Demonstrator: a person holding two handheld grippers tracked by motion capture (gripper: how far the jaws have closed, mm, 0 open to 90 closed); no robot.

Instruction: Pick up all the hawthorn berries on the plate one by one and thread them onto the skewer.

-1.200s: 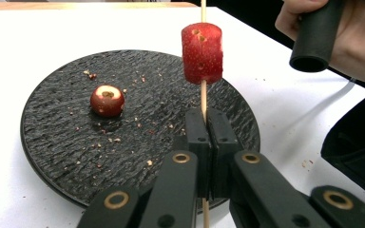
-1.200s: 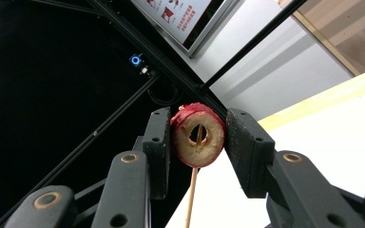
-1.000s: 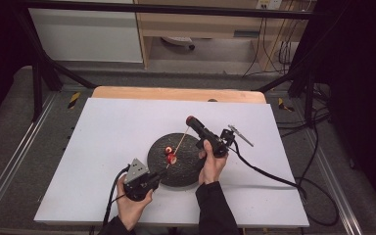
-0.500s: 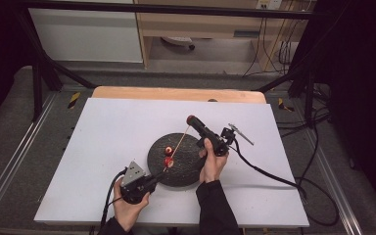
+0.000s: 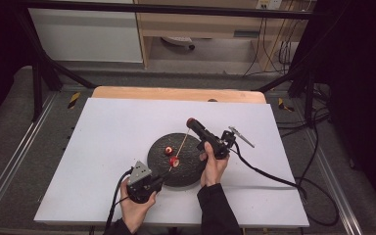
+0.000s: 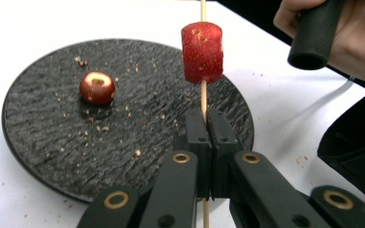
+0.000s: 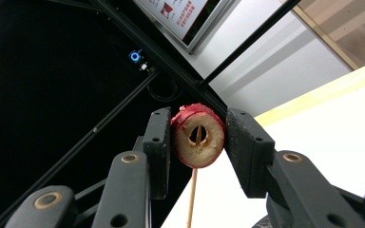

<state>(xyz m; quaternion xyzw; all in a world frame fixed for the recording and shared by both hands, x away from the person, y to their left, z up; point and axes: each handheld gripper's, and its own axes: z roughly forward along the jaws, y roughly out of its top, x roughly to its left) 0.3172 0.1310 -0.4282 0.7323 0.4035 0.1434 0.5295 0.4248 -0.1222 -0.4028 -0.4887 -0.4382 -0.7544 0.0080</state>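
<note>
High view: white table [image 5: 103, 147] evenly bright, surroundings dark at frame edges, slightly soft. Left gripper view sharp, soft shadows. Right gripper view: left half black, background blurred.

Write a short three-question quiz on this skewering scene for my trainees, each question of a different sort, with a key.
1. True or false: the left gripper is shut on the skewer.
2. What does the right gripper hold? A) a spoon B) a cored fruit piece C) a cup
3. How many fruit pieces lie loose on the plate?

Key:
1. True.
2. B; the fruit piece sits between its jaws, with the skewer at its hole.
3. One, the round fruit.
</note>
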